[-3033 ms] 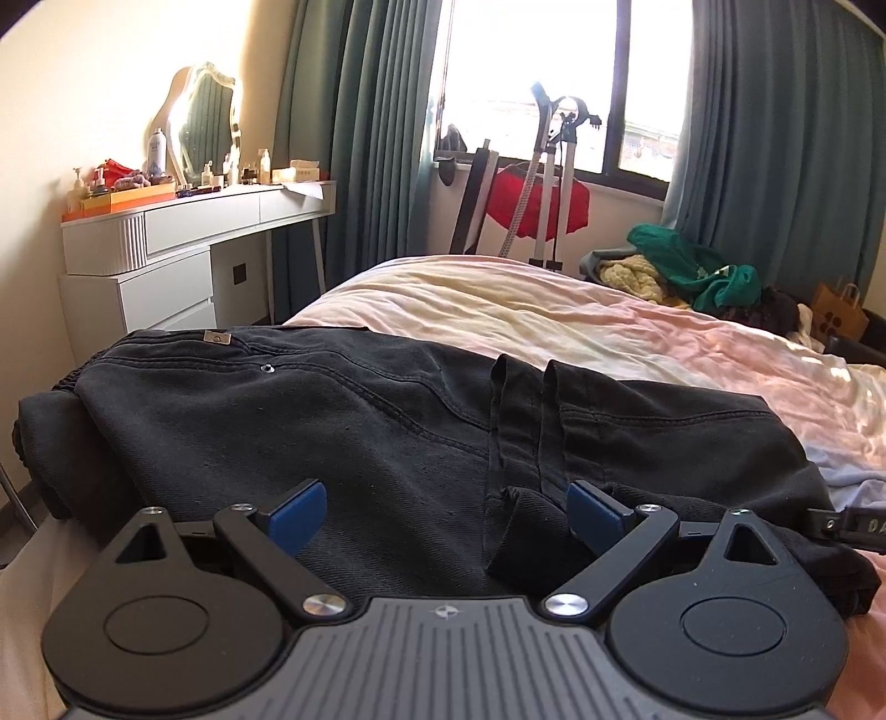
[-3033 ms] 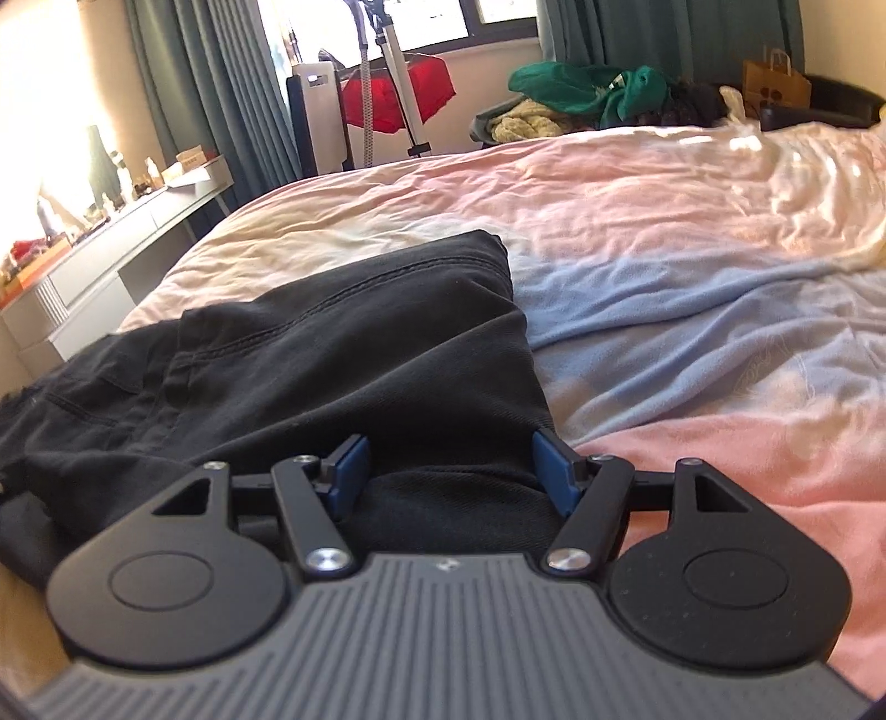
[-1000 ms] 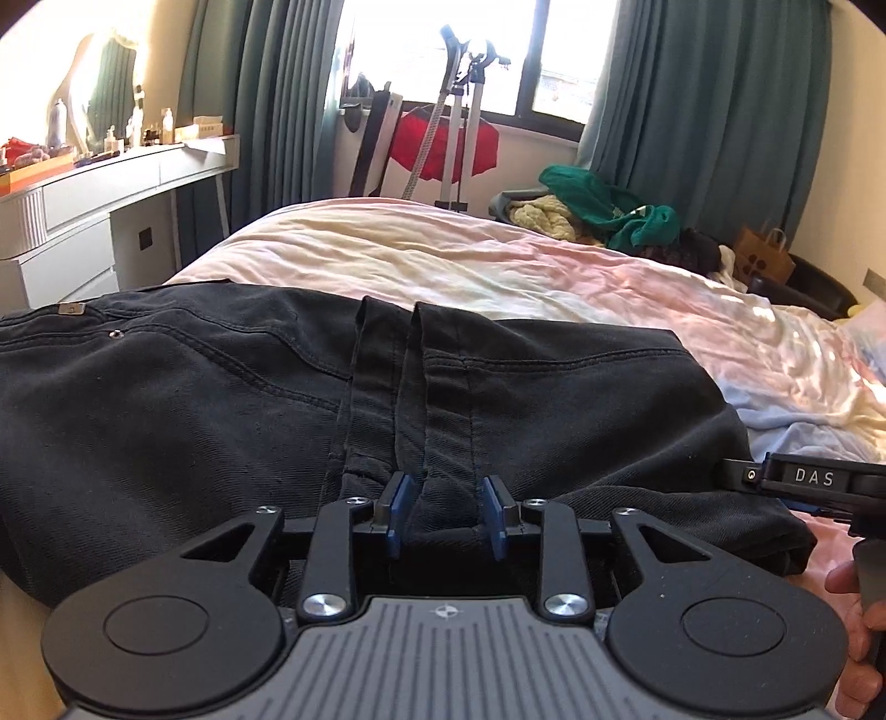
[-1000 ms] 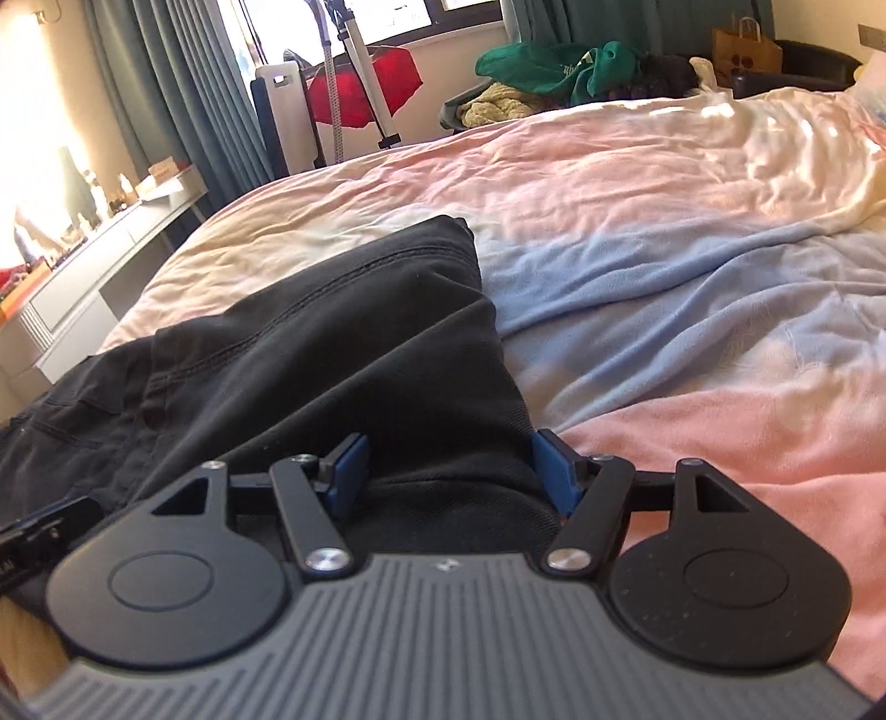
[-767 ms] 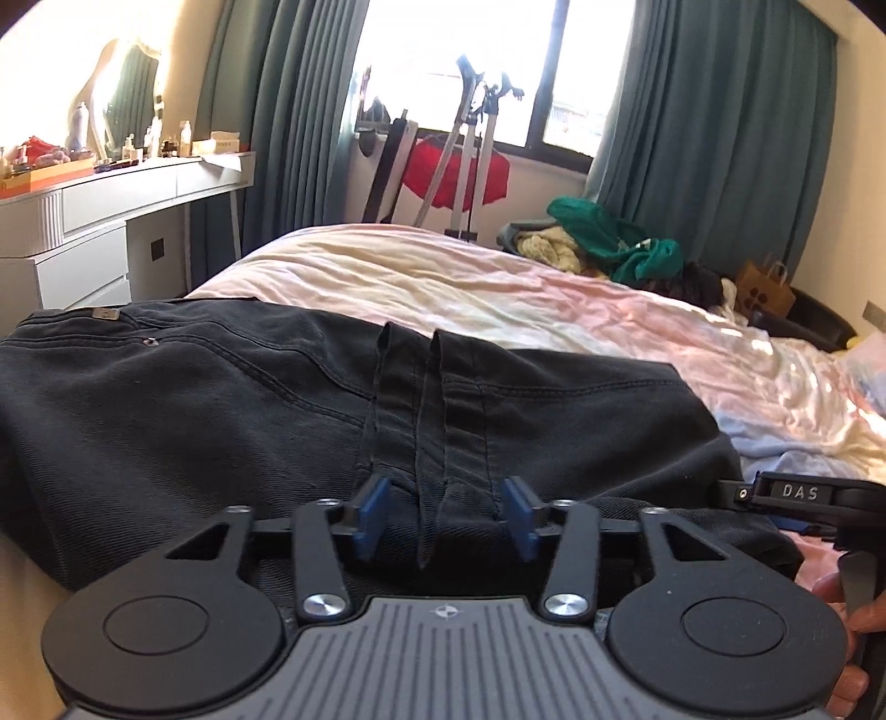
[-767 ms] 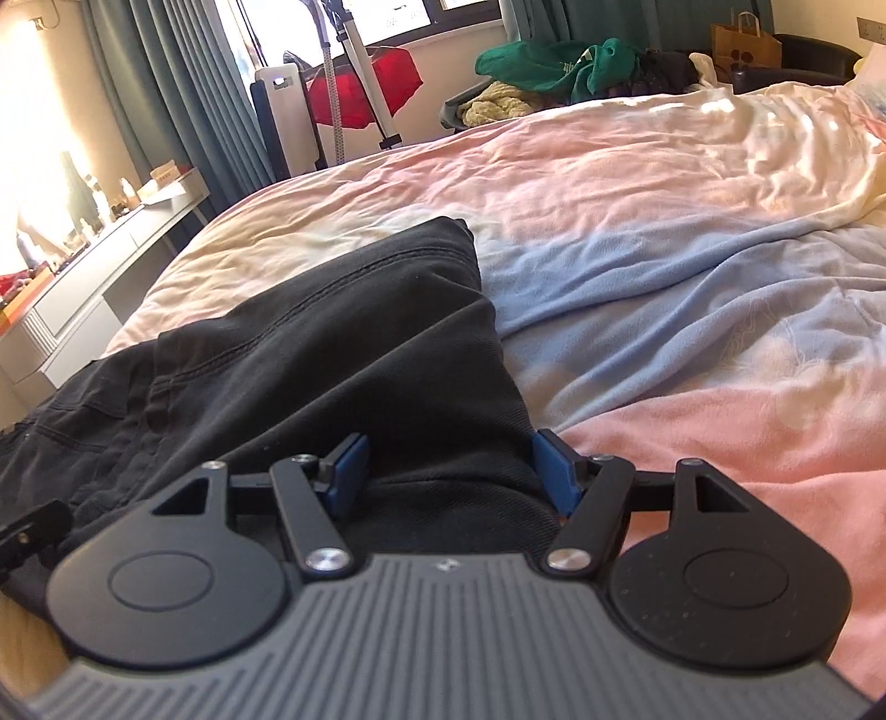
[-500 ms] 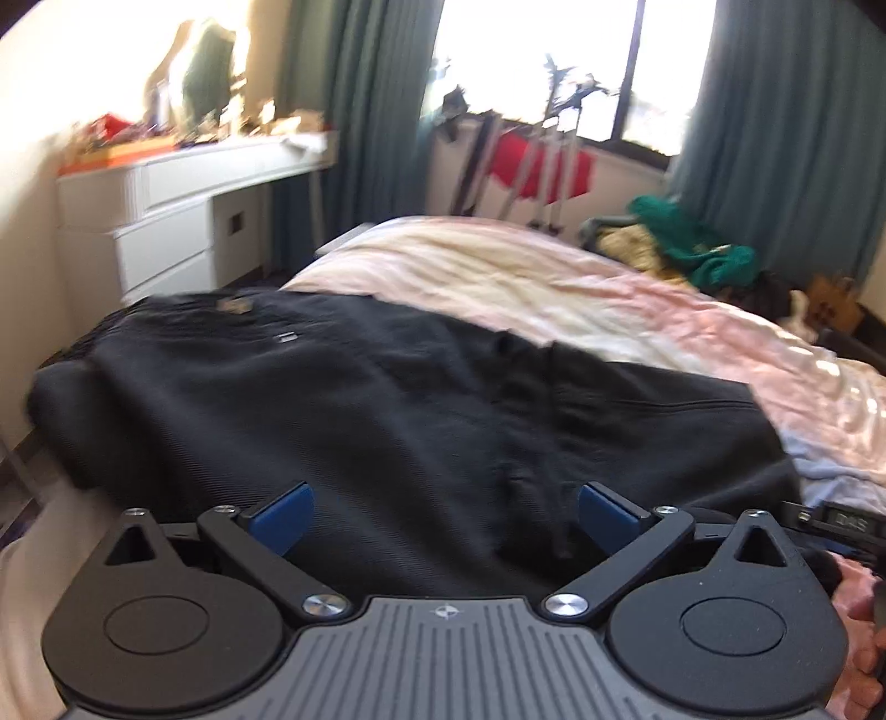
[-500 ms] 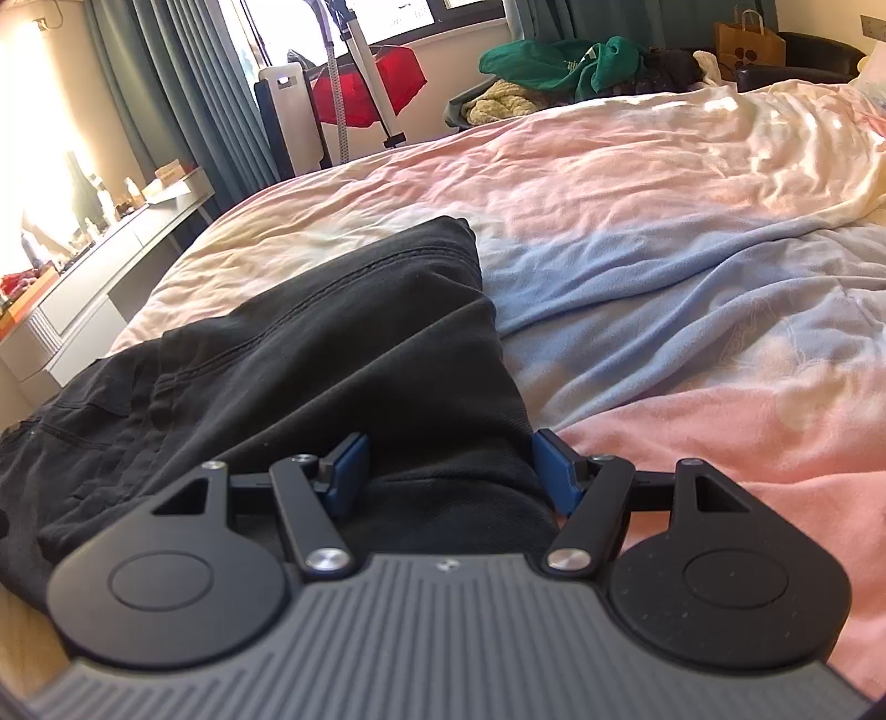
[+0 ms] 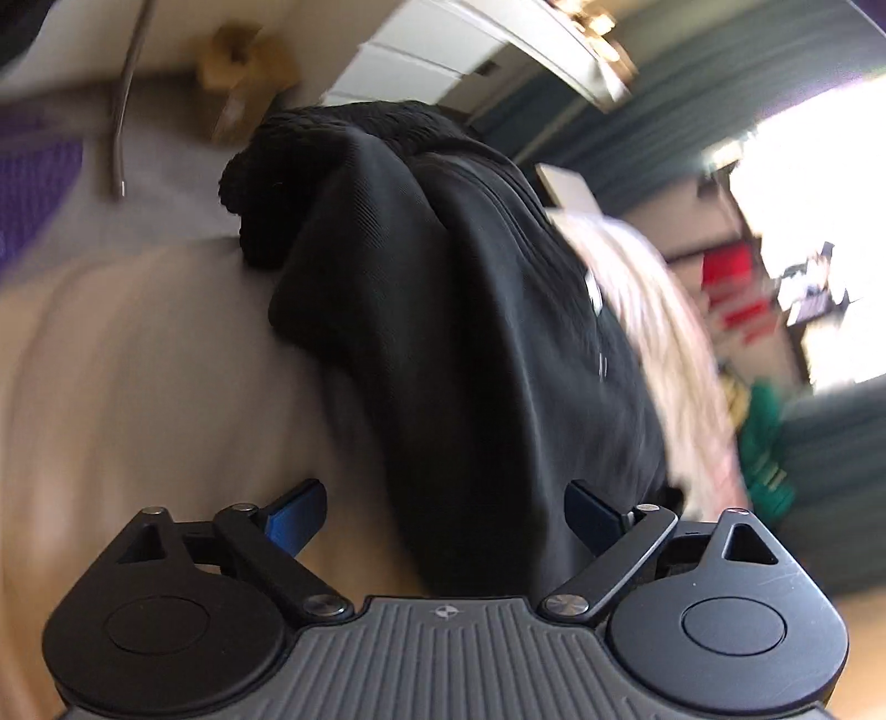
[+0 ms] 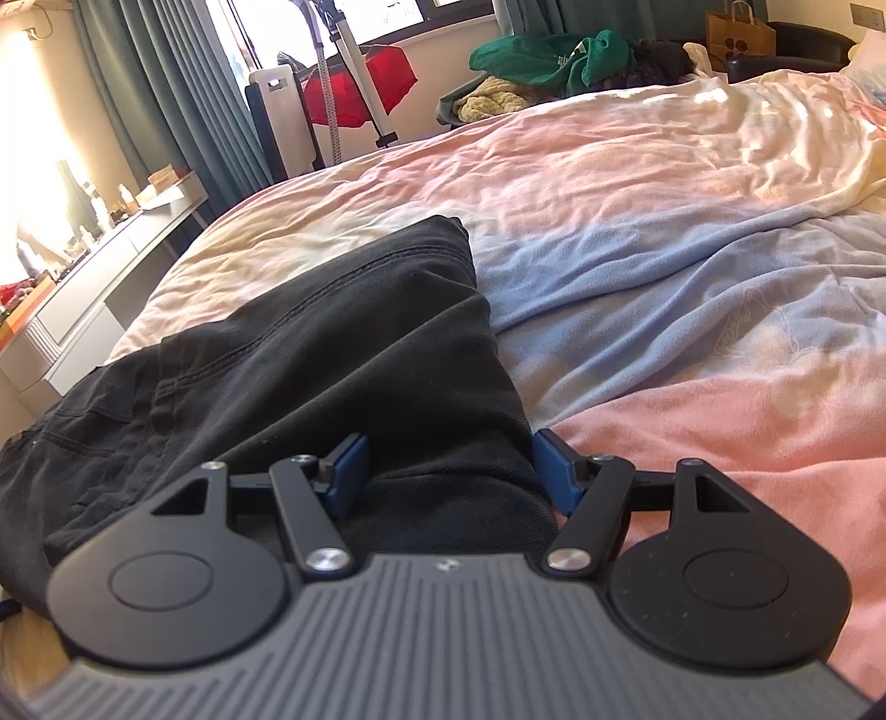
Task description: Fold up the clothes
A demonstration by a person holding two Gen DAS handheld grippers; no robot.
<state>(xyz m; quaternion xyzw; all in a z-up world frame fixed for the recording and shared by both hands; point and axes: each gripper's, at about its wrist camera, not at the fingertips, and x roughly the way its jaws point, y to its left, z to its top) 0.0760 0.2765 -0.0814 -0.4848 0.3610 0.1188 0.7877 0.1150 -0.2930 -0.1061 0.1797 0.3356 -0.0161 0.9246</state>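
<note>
Surroundings: white dresser (image 10: 94, 288), green clothes heap (image 10: 554, 50). Black trousers (image 10: 332, 360) on pastel bedspread (image 10: 664, 221). Right gripper (image 10: 446, 471) jaws spread, straddling a fold; left gripper (image 9: 443, 515) wide apart over the hanging end, apparently not gripping (blurred).

No readable text anywhere right now: the green garment (image 10: 559, 55) far across the room carries pale lettering too small to make out, and the left view is all blur

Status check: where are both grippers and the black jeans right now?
Left gripper open, tilted over the waist end of the black jeans. Right gripper open astride the leg end, not clamped. Jeans flat on the bed; nothing in the way.
</note>
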